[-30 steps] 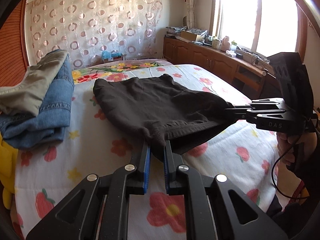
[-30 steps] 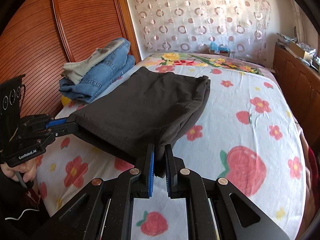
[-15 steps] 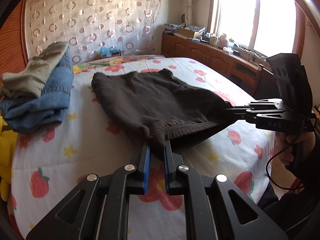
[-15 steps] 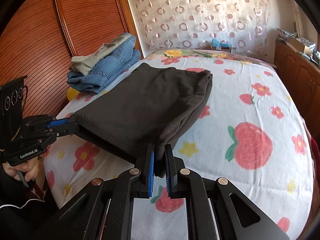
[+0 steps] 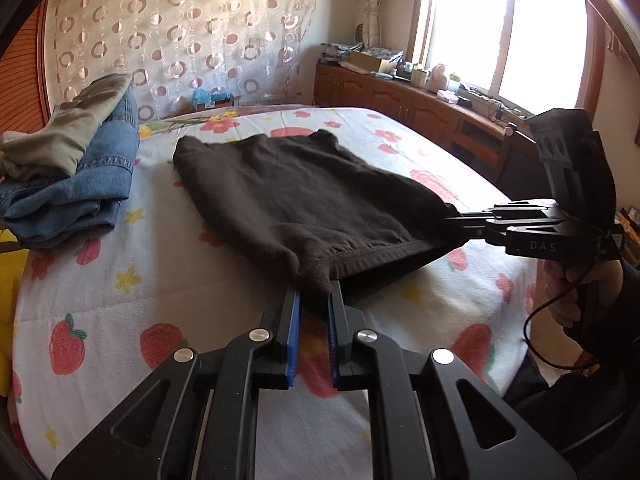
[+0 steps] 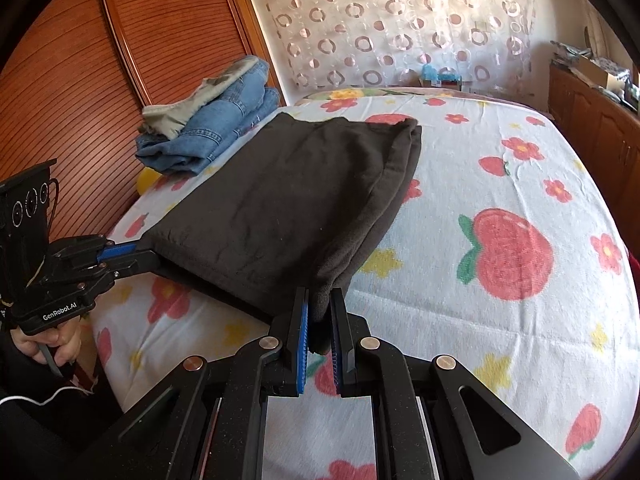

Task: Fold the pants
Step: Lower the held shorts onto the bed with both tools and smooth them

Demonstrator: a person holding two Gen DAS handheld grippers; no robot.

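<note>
Dark brown pants (image 5: 296,196) lie folded on the floral bed sheet (image 5: 160,280), with the near edge lifted off the bed. My left gripper (image 5: 314,294) is shut on the near left corner of the pants. My right gripper (image 6: 320,300) is shut on the near right corner of the pants (image 6: 296,200). The right gripper also shows in the left wrist view (image 5: 456,222), and the left gripper in the right wrist view (image 6: 144,250). The far fold of the pants rests on the bed.
A pile of folded blue jeans (image 5: 84,184) with a khaki garment (image 5: 68,136) on top sits at the bed's left side, next to a wooden wardrobe (image 6: 80,80). A wooden cabinet (image 5: 400,100) runs under the window. The bed sheet (image 6: 500,240) stretches right of the pants.
Both grippers have moved forward over the bed with the pants' near edge held. The far part of the pants now lies flatter on the bed.
</note>
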